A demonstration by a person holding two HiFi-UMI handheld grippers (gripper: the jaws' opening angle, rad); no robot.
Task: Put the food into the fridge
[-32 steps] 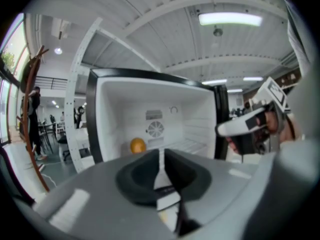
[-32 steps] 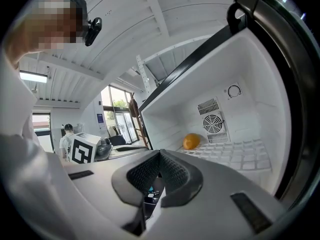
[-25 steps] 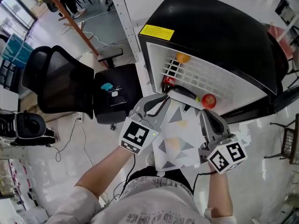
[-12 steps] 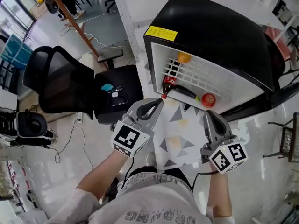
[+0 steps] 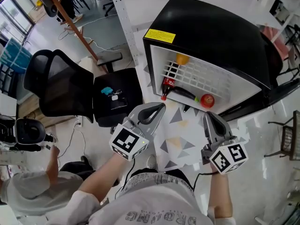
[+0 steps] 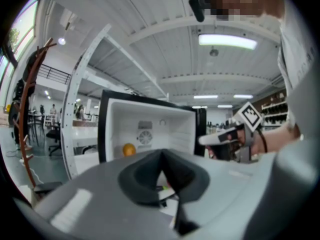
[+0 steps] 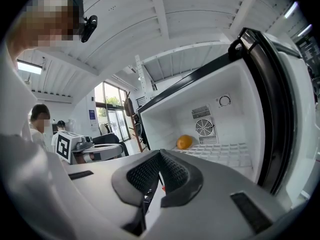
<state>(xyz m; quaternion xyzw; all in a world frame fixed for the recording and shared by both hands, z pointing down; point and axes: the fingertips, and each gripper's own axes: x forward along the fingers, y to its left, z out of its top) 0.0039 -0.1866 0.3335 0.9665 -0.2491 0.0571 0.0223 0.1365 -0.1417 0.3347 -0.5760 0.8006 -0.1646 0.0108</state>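
The small black fridge [image 5: 225, 27] stands open. On its white wire shelf [image 5: 206, 76] lie an orange [image 5: 182, 58], a cola bottle [image 5: 168, 86], a dark green cucumber [image 5: 183, 93] and a red apple [image 5: 207, 100]. My left gripper [image 5: 161, 108] hangs in front of the opening, jaws shut and empty. To its right my right gripper [image 5: 206, 115] is also shut with nothing in it. In the left gripper view the orange [image 6: 129, 149] sits deep inside. In the right gripper view the orange [image 7: 184, 142] rests near the back wall's fan.
A black office chair [image 5: 65, 86] with small items on its seat stands left of the fridge. The fridge door [image 7: 272, 109] hangs open at the right. A person [image 5: 33, 191] crouches at lower left. A white shelf post [image 5: 126, 18] rises beside the fridge.
My left gripper has drawn back from the fridge opening toward the left. The right gripper has stayed put. A person has come into view at lower left.
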